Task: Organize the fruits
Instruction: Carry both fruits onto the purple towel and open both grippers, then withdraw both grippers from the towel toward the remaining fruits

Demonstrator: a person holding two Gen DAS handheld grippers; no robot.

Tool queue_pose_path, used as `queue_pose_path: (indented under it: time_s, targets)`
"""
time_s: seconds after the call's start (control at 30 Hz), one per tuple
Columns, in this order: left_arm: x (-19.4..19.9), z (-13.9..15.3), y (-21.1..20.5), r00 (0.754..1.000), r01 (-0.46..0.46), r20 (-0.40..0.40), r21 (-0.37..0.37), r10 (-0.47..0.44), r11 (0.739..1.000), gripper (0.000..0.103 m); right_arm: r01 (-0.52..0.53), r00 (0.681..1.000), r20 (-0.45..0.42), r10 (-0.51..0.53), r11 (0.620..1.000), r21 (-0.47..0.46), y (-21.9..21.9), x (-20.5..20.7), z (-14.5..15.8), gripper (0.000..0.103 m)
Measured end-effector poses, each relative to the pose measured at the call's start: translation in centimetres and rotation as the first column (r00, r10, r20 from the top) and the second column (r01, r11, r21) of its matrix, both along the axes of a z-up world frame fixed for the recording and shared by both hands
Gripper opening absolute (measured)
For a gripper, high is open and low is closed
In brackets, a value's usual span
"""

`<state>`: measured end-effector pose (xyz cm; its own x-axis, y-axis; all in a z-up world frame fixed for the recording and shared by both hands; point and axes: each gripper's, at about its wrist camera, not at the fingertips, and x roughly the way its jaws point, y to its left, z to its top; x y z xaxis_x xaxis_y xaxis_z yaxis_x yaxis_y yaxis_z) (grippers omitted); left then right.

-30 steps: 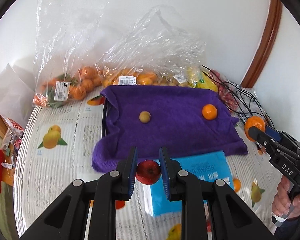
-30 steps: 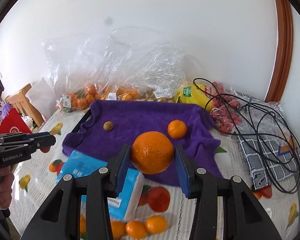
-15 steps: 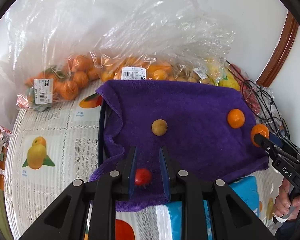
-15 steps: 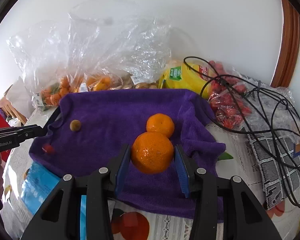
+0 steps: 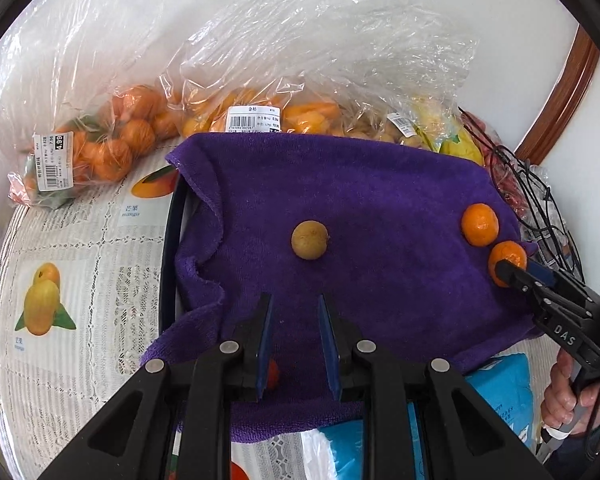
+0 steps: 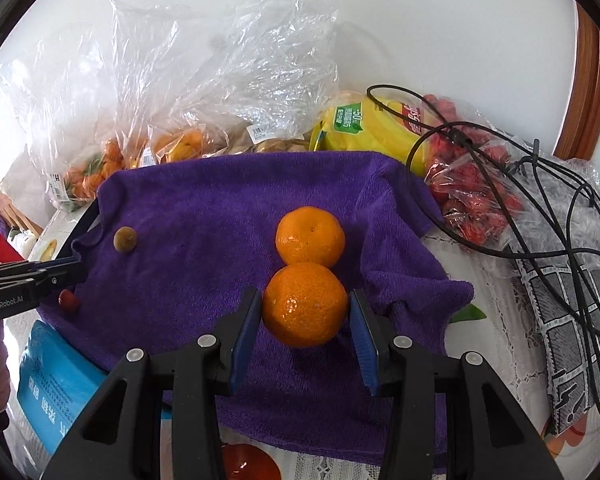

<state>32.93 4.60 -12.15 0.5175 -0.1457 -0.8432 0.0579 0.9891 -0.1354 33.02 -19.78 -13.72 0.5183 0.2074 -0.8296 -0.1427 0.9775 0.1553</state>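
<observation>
Red fruit dropped beside left claw.

Purple towel with brownish fruit, left gripper spread above small red fruit

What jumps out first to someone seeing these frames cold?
The big orange between the right gripper's pads, resting on the purple towel against a second orange. Next, the left gripper, open, with a small red fruit beside its left pad. Behind the towel, clear bags of oranges.
</observation>
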Motion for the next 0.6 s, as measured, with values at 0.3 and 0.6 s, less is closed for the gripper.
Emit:
queue_pose_path:
  time_s: [0.3,0.6]
  targets:
    - [-1.4,1.5,3.1,0.998,-0.058,0.021,-0.005,0.058,0.998,0.029,-0.005,1.0,-0.015,0.005,1.0,-0.013,0.5,-0.1,0.0,0.045]
    - [-5.3,2.8,5.8,0.994,-0.103,0.041,0.016,0.102,0.995,0.049,0.004,0.999,0.033,-0.003,1.0,-0.024,1.0,-3.4,3.4,0.054]
